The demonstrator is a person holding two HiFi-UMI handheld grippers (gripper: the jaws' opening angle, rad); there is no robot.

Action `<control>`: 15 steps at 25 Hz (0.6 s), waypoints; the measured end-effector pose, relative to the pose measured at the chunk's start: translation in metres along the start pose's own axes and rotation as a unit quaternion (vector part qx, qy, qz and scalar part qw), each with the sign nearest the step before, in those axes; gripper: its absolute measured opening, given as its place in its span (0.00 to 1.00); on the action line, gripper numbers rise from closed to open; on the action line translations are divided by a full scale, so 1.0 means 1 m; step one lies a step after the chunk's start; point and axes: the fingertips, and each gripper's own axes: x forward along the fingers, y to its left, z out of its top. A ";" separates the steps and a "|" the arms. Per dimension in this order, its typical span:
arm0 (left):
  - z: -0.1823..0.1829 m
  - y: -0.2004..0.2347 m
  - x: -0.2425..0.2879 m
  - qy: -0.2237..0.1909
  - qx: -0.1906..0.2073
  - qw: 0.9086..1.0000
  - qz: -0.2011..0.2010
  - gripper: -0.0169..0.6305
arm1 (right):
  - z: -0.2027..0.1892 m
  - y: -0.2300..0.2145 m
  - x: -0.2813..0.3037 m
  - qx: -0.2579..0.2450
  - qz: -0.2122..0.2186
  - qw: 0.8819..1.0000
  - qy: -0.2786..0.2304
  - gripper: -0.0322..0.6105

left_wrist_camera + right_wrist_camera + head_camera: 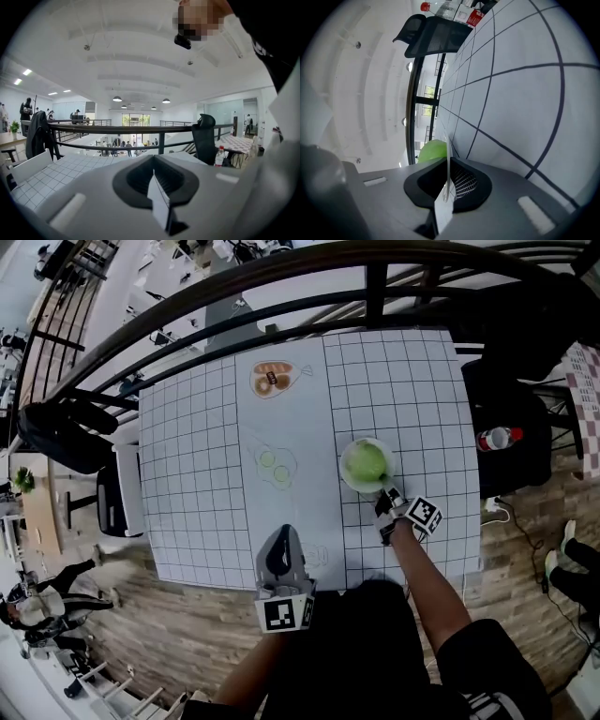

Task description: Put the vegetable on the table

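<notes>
A round green vegetable (366,462) lies in a pale bowl (347,479) on the right half of the grid-patterned table (197,474). My right gripper (384,495) is at the bowl's near edge, shut on its thin rim (448,154). In the right gripper view the vegetable (433,150) shows just beyond the gripper (449,183). My left gripper (281,538) is over the table's front edge, left of the bowl and apart from it. It (157,187) is shut on nothing and faces the railing.
The tablecloth carries a printed bread picture (272,379) at the back and faint sliced-vegetable outlines (275,467) left of the bowl. A black chair (506,427) with a red-capped bottle (497,438) stands at the right. A dark railing (281,287) runs behind the table.
</notes>
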 end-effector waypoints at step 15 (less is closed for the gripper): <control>0.000 0.006 -0.019 -0.006 -0.004 1.000 0.014 0.04 | -0.009 -0.012 -0.002 0.023 -0.077 0.997 -0.003 0.06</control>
